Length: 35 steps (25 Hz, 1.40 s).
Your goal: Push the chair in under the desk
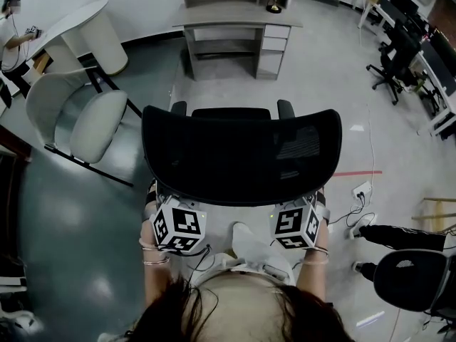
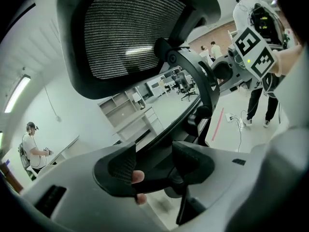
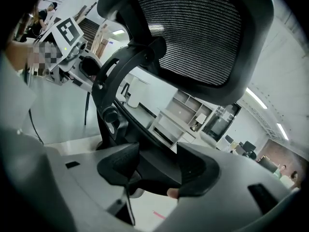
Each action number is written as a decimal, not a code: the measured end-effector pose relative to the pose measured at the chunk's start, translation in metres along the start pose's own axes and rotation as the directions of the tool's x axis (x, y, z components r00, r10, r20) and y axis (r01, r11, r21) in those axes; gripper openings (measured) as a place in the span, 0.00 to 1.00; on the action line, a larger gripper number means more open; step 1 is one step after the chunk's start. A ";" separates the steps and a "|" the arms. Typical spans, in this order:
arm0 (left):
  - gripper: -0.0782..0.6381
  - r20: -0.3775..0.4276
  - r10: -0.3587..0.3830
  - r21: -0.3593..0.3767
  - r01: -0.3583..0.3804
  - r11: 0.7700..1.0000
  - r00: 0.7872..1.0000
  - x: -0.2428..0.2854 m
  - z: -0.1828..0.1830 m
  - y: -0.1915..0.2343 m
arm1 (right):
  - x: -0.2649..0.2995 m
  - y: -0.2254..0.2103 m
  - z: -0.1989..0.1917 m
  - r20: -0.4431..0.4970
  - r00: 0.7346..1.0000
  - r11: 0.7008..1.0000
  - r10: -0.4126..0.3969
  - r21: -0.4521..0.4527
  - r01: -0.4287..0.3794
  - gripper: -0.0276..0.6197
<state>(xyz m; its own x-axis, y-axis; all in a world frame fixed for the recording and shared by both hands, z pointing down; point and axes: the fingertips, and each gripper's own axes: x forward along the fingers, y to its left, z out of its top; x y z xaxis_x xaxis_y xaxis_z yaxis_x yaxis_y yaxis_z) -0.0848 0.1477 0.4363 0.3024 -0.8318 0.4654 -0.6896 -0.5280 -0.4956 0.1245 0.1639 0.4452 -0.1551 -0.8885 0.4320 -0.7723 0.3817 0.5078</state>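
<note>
— Item one: chair (image 1: pixel 241 155)?
— Black, mesh backrest, two armrests. It stands on open floor, with the desk (image 1: pixel 235 16) at its 12 o'clock, well apart.
— And the tongs?
— Left gripper (image 2: pixel 153 164) and right gripper (image 3: pixel 158 166) sit at the chair's 7 and 5 o'clock. Each is clamped on the backrest's lower rim.

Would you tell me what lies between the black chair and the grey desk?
Only bare floor separates the black chair from the grey desk, as the head view shows.

Pale floor (image 1: pixel 320 84) under chair (image 1: pixel 241 152), desk (image 1: pixel 239 14)
</note>
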 end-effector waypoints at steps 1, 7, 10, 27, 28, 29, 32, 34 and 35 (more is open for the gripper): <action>0.44 0.002 0.002 0.001 -0.002 1.000 1.000 0.002 0.000 0.000 | 0.001 -0.001 0.000 0.001 1.000 1.000 -0.001 0.001 0.001 0.40; 0.44 -0.011 0.007 -0.019 -0.008 1.000 1.000 0.011 0.002 0.003 | 0.012 -0.006 0.000 0.009 1.000 1.000 -0.001 -0.007 0.002 0.40; 0.44 -0.026 0.019 -0.006 -0.020 1.000 0.999 0.016 0.003 0.005 | 0.017 -0.009 0.001 0.010 1.000 1.000 -0.004 -0.010 0.004 0.40; 0.44 -0.058 0.088 -0.001 -0.088 0.996 0.994 0.051 0.013 0.019 | 0.053 -0.031 0.006 0.042 0.999 1.000 0.012 -0.022 -0.012 0.40; 0.44 -0.061 0.091 -0.002 -0.091 0.996 0.994 0.052 0.013 0.020 | 0.055 -0.032 0.007 0.040 0.999 1.000 0.016 -0.025 -0.015 0.40; 0.44 -0.063 0.093 -0.003 -0.094 0.996 0.994 0.055 0.014 0.021 | 0.058 -0.033 0.007 0.041 0.999 0.999 0.018 -0.028 -0.017 0.40; 0.44 -0.067 0.098 -0.010 -0.099 0.995 0.993 0.063 0.018 0.024 | 0.066 -0.041 0.009 0.049 0.999 0.999 0.024 -0.033 -0.022 0.40; 0.44 -0.066 0.103 -0.015 -0.104 0.994 0.992 0.069 0.021 0.026 | 0.072 -0.046 0.010 0.052 0.998 0.999 0.030 -0.036 -0.028 0.40; 0.44 -0.066 0.105 -0.018 -0.107 0.994 0.992 0.071 0.022 0.028 | 0.075 -0.048 0.011 0.054 0.998 0.999 0.032 -0.038 -0.030 0.40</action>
<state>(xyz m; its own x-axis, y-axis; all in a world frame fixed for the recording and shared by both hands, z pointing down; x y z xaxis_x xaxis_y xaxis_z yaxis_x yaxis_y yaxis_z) -0.0679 0.0703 0.4390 0.1837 -0.8696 0.4584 -0.7294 -0.4332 -0.5294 0.1428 0.0762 0.4447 -0.2125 -0.8882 0.4074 -0.7436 0.4175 0.5223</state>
